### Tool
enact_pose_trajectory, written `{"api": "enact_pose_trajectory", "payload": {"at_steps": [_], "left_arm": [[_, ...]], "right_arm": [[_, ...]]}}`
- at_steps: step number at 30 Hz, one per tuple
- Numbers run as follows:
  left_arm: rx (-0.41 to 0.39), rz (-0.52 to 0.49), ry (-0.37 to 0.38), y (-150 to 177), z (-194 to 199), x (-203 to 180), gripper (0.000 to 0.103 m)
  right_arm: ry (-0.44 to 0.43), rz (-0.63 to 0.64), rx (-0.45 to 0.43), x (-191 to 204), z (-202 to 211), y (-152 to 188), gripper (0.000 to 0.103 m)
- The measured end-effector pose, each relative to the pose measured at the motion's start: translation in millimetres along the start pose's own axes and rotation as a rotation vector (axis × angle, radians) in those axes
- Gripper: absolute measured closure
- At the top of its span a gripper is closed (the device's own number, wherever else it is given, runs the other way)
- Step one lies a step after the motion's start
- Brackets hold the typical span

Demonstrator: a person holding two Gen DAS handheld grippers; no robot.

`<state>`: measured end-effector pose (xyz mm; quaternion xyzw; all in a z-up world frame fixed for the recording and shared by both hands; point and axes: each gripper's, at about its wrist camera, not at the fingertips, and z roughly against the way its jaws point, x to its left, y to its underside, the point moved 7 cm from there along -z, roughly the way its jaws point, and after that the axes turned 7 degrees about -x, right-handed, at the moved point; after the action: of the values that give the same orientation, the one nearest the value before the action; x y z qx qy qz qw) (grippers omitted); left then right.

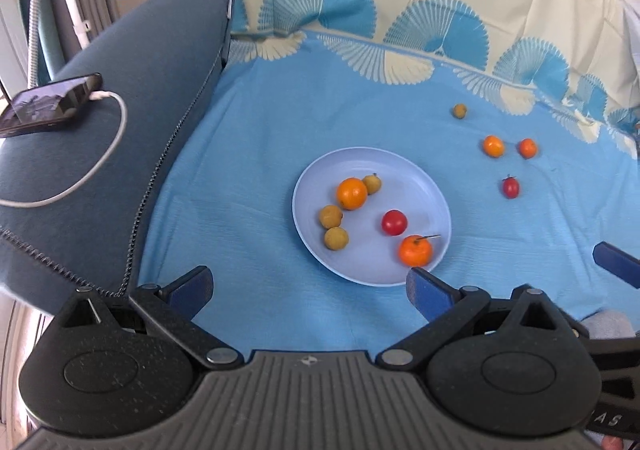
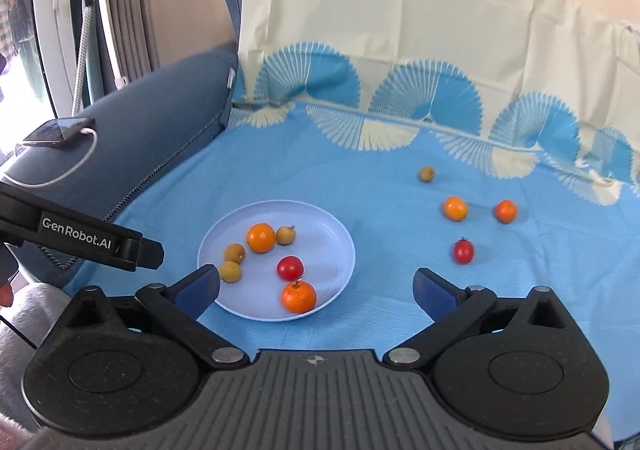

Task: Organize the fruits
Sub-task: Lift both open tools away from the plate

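A pale blue plate (image 1: pixel 400 170) (image 2: pixel 324 234) lies on the blue cloth and holds two oranges (image 1: pixel 351 193) (image 2: pixel 261 237), a red tomato (image 1: pixel 394 222) (image 2: pixel 290 267) and three small yellow-green fruits (image 1: pixel 330 216). To its right on the cloth lie two more oranges (image 1: pixel 493 146) (image 2: pixel 455 208), a tomato (image 1: pixel 510 187) (image 2: pixel 463 251) and a yellow-green fruit (image 1: pixel 459 110) (image 2: pixel 426 174). My left gripper (image 1: pixel 308 278) hovers open over the plate's near edge, holding nothing. My right gripper (image 2: pixel 316 280) is open too, empty, just right of the plate's front.
The blue patterned cloth (image 1: pixel 260 154) covers a sofa seat and runs up the backrest. A phone (image 1: pixel 48 102) (image 2: pixel 60 130) with a white cable rests on the grey-blue armrest (image 1: pixel 152 62) at left. The left gripper's body (image 2: pixel 132 248) juts in left of the plate.
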<state>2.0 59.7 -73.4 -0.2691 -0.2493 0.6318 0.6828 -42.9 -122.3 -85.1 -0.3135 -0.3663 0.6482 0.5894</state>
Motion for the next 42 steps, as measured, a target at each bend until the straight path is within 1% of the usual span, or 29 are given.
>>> {"api": "enact_pose_trajectory", "payload": {"at_steps": [5,10,16,24,42], "left_arm": [[-0.052,-0.006,0.001,8.8,30.1,-5.2,0.0],[-0.099,-0.018,0.0,12.4,55.5,-9.1,0.0],[-0.121,-0.021,-0.004,14.5,71.5,-11.3,0.0],[-0.138,-0.018,-0.008,16.0,82.2,-10.0,0.0],[-0.135,-0.026,-0.002,18.3,78.8,-10.2,0.0]], "right_arm": [[0.011,0.003,-0.027,10.6,33.4,8.1,0.001],[0.02,0.02,-0.058,16.7,57.2,12.3,0.001],[0.038,0.008,-0.097,16.1,74.4,8.4,0.001],[0.03,0.026,-0.122,22.2,81.6,5.7,0.001],[0.029,0.034,-0.105,26.0,77.0,6.8,0.001]]}}
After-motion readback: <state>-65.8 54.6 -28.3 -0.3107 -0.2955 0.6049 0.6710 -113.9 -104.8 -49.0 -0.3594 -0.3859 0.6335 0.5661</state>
